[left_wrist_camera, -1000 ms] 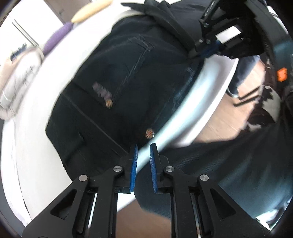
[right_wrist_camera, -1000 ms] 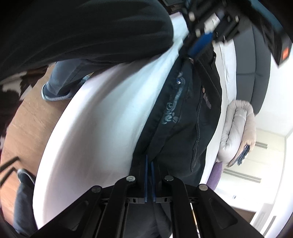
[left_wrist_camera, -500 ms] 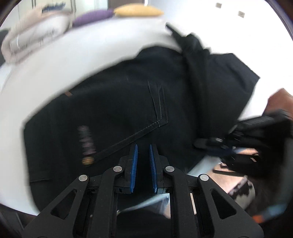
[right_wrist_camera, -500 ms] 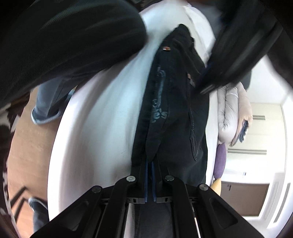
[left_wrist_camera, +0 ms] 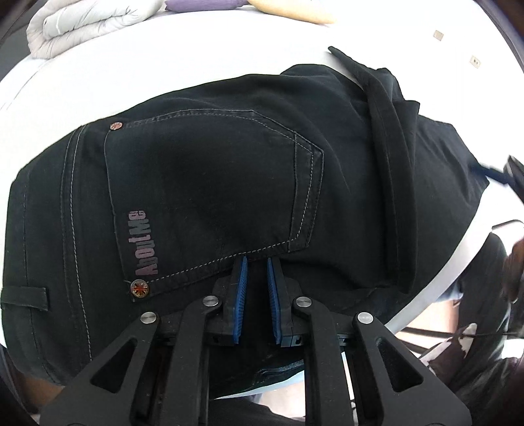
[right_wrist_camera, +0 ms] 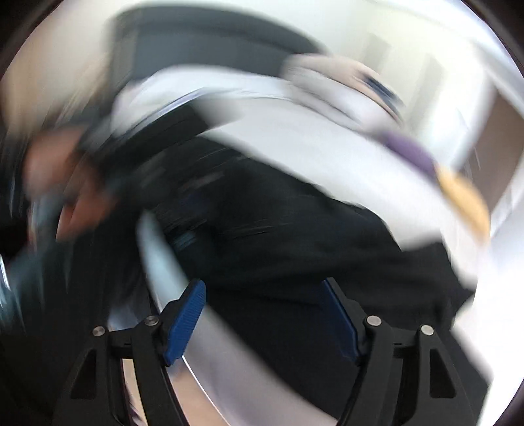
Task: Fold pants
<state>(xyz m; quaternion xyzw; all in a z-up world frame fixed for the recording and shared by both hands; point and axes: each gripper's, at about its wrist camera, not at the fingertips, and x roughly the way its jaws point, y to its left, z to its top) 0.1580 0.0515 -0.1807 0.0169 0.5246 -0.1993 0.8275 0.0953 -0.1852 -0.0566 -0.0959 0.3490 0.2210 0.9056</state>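
Black denim pants (left_wrist_camera: 209, 183) lie folded on a white round table (left_wrist_camera: 98, 72), back pocket with an "AboutMe" print facing up. My left gripper (left_wrist_camera: 255, 262) hovers at the pocket's lower seam with its blue pads a small gap apart; whether cloth sits between them I cannot tell. In the blurred right wrist view the pants (right_wrist_camera: 278, 236) show as a dark mass. My right gripper (right_wrist_camera: 262, 291) is wide open and empty over their near edge.
A folded grey quilt (left_wrist_camera: 88, 23), a purple cushion (left_wrist_camera: 203, 4) and a yellow cushion (left_wrist_camera: 291, 9) lie at the table's far side. The table edge (left_wrist_camera: 435, 278) curves at the right, with floor and the person's legs beyond.
My right gripper has let go of the pants, opened wide and swung fast. My left gripper has moved in lower over the back pocket. The pants now lie flatter.
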